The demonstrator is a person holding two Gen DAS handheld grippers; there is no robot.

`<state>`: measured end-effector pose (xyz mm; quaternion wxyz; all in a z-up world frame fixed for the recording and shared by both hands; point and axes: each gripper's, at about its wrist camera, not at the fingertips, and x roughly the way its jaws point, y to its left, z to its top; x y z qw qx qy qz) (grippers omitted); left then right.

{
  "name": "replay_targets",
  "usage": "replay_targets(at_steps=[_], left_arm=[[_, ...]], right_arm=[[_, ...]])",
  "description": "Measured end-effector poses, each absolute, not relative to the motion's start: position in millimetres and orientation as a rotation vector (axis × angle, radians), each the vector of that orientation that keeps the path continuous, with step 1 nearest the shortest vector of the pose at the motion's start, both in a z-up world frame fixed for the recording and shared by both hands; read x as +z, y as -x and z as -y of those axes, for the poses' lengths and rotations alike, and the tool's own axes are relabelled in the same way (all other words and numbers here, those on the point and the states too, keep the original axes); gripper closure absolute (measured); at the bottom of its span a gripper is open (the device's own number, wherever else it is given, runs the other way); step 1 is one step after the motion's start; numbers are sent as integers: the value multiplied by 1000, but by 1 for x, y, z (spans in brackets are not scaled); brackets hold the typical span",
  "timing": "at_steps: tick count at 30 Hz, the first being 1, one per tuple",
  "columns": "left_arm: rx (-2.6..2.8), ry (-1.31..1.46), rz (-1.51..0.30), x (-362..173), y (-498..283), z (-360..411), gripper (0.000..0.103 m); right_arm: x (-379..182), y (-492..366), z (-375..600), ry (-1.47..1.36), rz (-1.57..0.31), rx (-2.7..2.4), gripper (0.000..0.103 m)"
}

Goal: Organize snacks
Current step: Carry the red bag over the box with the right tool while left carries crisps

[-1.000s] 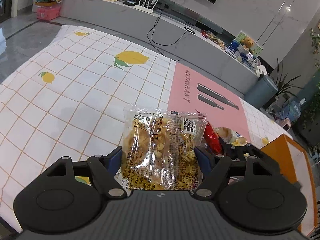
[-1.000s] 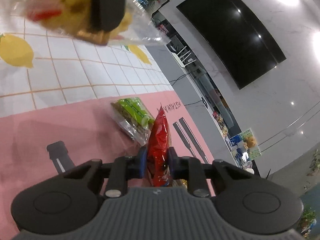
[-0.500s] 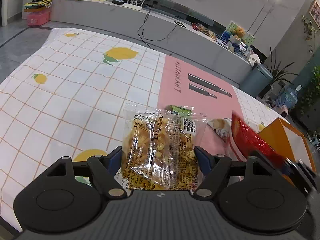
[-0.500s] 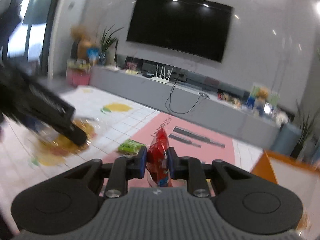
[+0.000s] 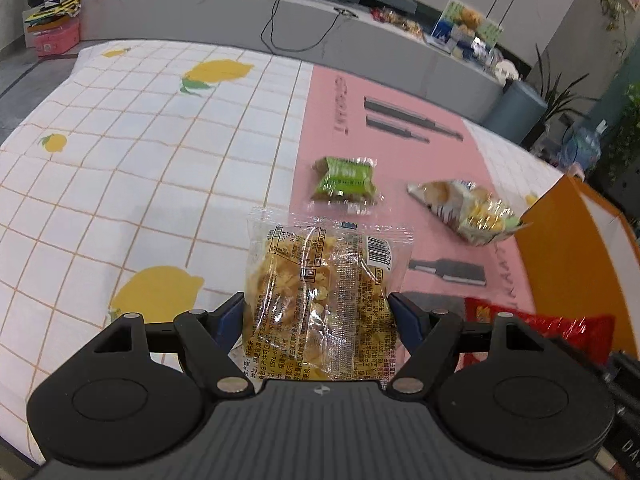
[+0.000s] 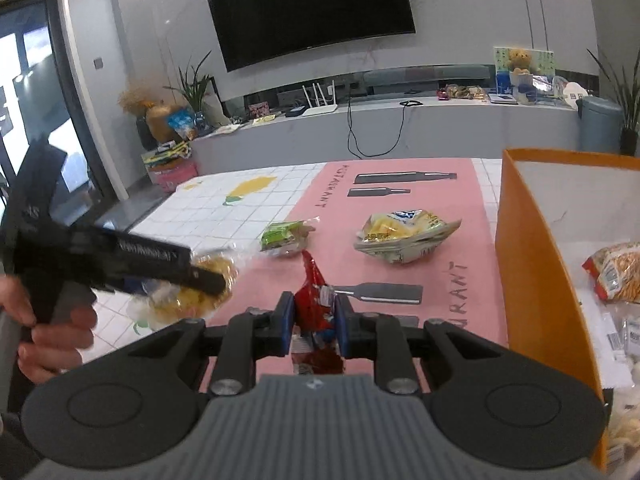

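Two sets of tongs are at work, and each has a packet clamped in it. Our left tongs [image 5: 318, 316] stand wide, their blue pads pressing on both sides of a clear packet of yellow snacks [image 5: 320, 300], which sticks up between them above the tabletop [image 5: 140, 168]. From the right wrist view we see those same left tongs [image 6: 200, 276] from the side, gripped by a hand [image 6: 52, 332], with the yellow packet hanging over the edge of the pink mat [image 6: 452, 240].

Our right tongs [image 6: 310, 318] are nearly closed, pinching a thin red packet [image 6: 314, 296] that stands upright between the pads. In the left wrist view that red packet [image 5: 560, 328] shows low on the right, just beside the orange box [image 5: 568, 264].

On the pink mat lie a green packet [image 5: 346, 180] and, apart from it toward the box, a crumpled yellow-and-white packet [image 5: 468, 208]. We see the orange box [image 6: 528, 264] open at the right of the mat, with several packets already lying inside it, one of them an orange-toned packet with a barcode [image 6: 616, 272]. How many are in there we cannot tell.
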<state>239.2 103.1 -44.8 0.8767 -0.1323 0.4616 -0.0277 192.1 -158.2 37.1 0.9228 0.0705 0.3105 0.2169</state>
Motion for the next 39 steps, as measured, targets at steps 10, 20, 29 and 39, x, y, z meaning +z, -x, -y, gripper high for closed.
replay_targets(at_steps=[10, 20, 29, 39], left_arm=[[-66, 249, -992, -53, -238, -91, 16], [-59, 253, -1010, -55, -238, -92, 16], [-66, 261, -1006, -52, -238, -94, 16], [-87, 273, -976, -40, -239, -95, 16]], right_arm=[[20, -210, 142, -102, -612, 444, 68], [0, -219, 130, -78, -648, 456, 48], [-27, -215, 116, 19, -634, 407, 80], [-4, -208, 121, -51, -596, 441, 80]])
